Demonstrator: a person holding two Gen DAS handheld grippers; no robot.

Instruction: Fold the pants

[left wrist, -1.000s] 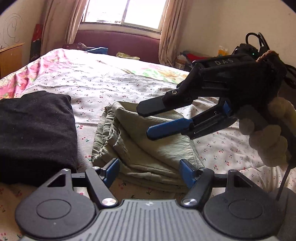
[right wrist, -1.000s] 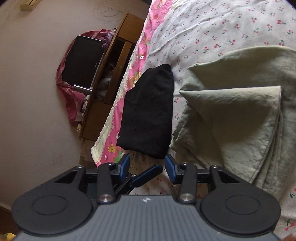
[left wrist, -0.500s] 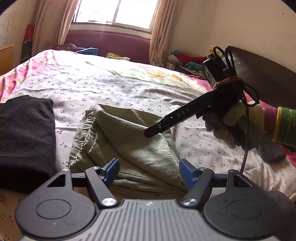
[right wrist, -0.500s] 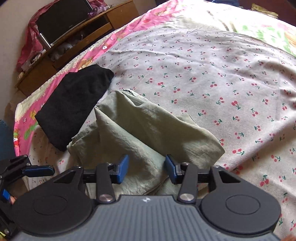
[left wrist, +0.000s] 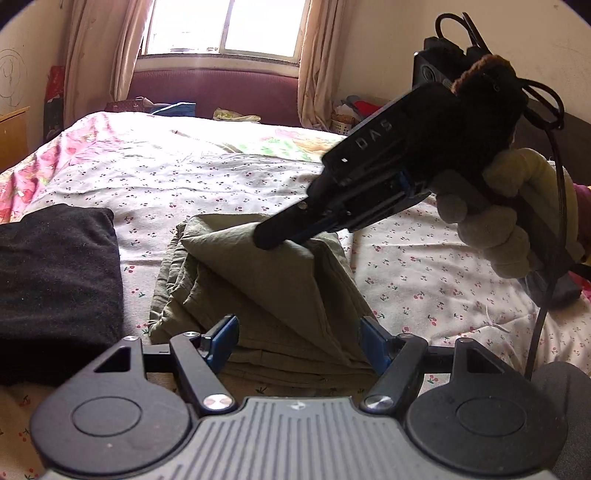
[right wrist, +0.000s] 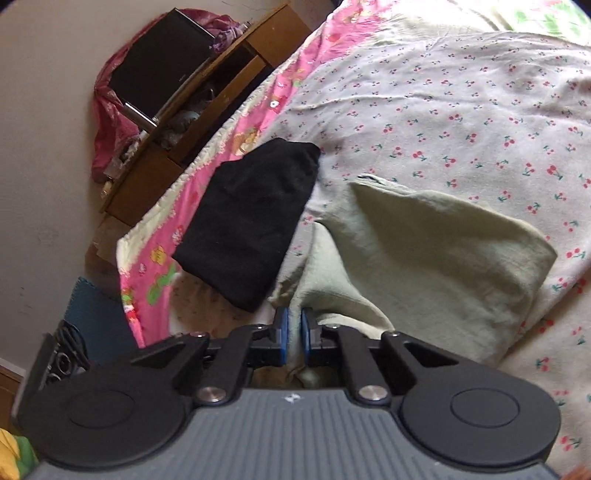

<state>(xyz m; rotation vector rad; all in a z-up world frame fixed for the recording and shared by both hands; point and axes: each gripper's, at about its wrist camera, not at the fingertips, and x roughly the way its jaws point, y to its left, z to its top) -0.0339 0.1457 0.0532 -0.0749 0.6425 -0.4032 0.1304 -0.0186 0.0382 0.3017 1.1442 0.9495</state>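
Olive green pants [left wrist: 258, 288] lie folded on the cherry-print bed sheet [left wrist: 184, 173]. My right gripper [left wrist: 273, 236], held by a gloved hand [left wrist: 498, 229], comes in from the right. Its jaws are closing on the top layer of the pants, which rises into a small tent. In the right wrist view the blue pads of the right gripper [right wrist: 293, 328] pinch a fold of the pants [right wrist: 436, 251]. My left gripper [left wrist: 297, 332] stands open at the near edge of the pants, with nothing held between its fingers.
A folded black garment [left wrist: 55, 277] lies on the bed just left of the pants, also seen as the black garment [right wrist: 255, 218]. A wooden cabinet with a dark screen [right wrist: 159, 77] stands beyond the bed's pink edge. A window [left wrist: 225, 29] sits behind the bed.
The right gripper's jaws, open above the pants before, have come together on a fold of the top layer and raised it. The left gripper has stayed open and hardly moved.
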